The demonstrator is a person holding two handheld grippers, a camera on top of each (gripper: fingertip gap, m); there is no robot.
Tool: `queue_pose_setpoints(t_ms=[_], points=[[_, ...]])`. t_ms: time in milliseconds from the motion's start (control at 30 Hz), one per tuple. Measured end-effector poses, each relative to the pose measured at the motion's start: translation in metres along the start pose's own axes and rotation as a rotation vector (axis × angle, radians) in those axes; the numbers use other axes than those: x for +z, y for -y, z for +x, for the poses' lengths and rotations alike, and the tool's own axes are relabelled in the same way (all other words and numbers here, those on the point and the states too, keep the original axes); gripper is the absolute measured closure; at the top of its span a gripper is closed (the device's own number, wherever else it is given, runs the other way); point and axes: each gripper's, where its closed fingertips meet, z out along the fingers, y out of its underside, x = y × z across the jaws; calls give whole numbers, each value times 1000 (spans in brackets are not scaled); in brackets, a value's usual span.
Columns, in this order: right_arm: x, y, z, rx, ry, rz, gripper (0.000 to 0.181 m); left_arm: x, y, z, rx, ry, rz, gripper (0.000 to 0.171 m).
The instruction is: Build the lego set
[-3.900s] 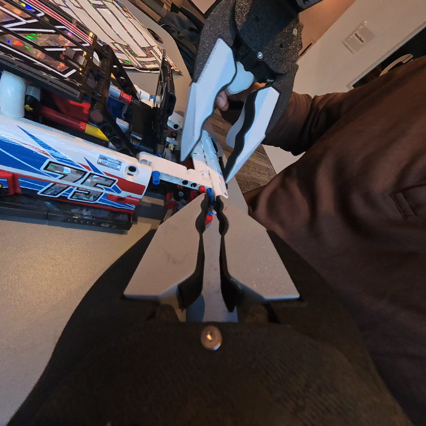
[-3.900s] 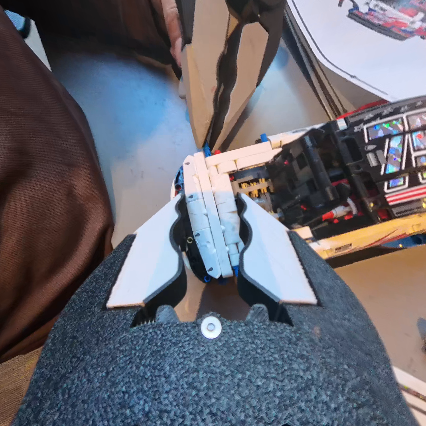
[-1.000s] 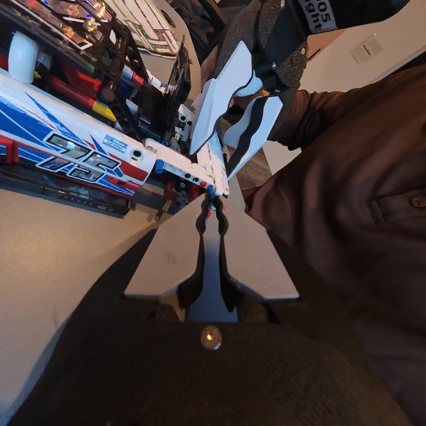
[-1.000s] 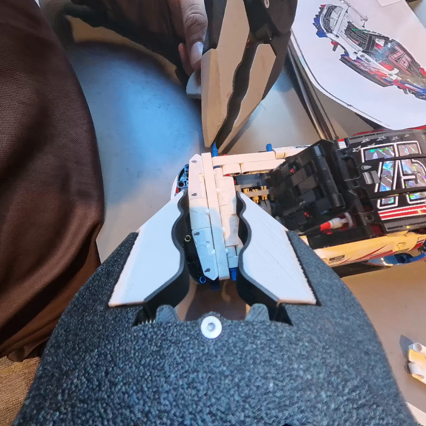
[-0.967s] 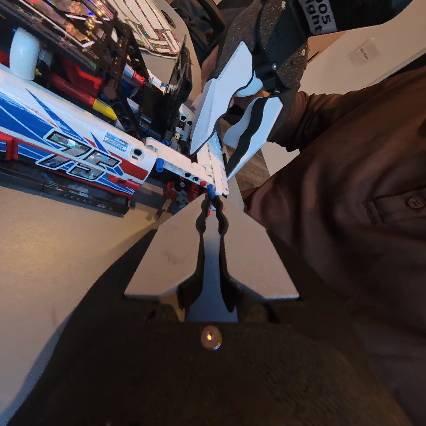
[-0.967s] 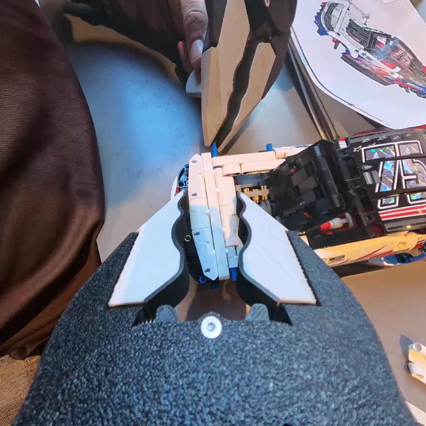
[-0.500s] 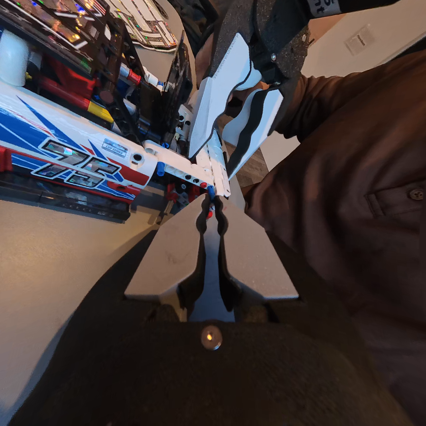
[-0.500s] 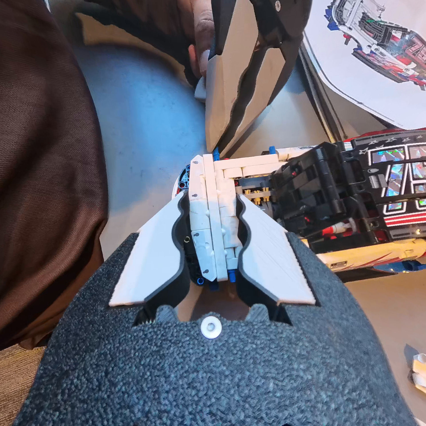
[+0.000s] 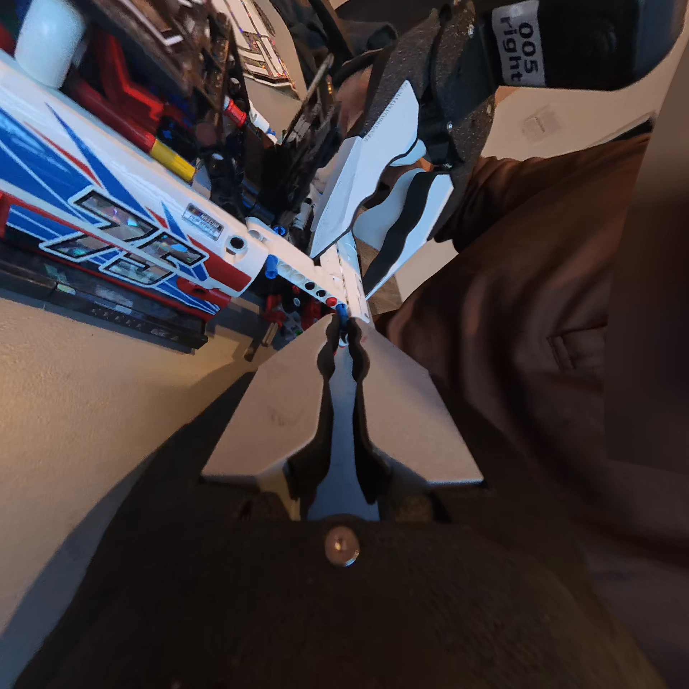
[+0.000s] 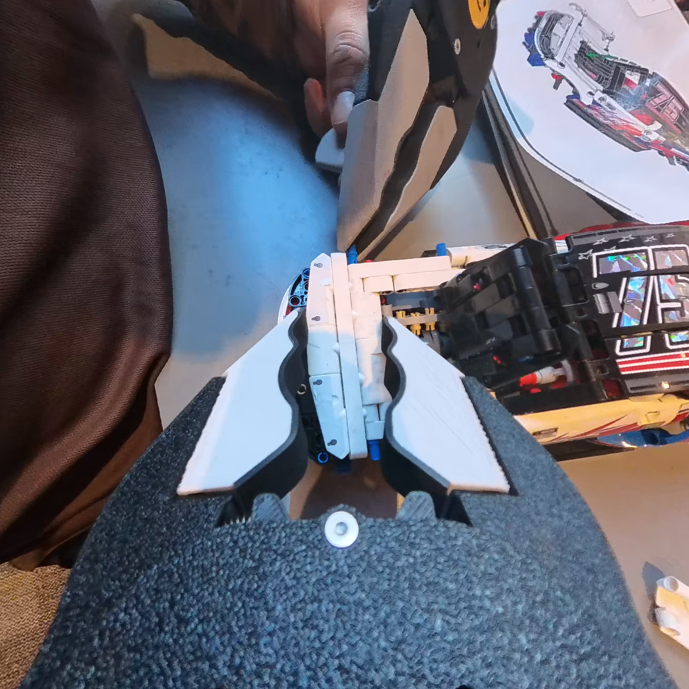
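Note:
The lego race car, white with blue and red stripes and a black top, lies on the tan table. My right gripper is shut on the car's white end panel, one finger on each face; it also shows in the left wrist view. My left gripper is pinched shut on a small blue pin that sticks out of the panel's corner. In the right wrist view the left gripper comes down from above onto that blue pin.
An open instruction booklet lies behind the car. A loose white piece lies at the right on the table. The person's brown sleeve and torso are close by, along the table edge. Both grippers' tips are close together, under 4 cm apart.
Both grips hold as before. The car and both grippers have shifted slightly, and the left gripper stays at the blue pin on the panel's corner.

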Motion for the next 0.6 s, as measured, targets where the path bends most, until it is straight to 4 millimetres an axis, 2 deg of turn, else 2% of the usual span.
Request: queue_pose_setpoints(t_ms=[200, 400, 500, 600], points=[[0, 0, 0, -15, 2, -9, 144, 1, 1, -1, -75, -13, -17, 171], [1, 1, 1, -36, -12, -6, 145, 2, 1, -1, -42, 39, -44, 171], [6, 4, -1, -90, -22, -25, 148, 12, -3, -4, -33, 54, -62, 171], [4, 4, 1, -100, -43, -27, 145, 8, -1, -3, -10, 70, -43, 170]])
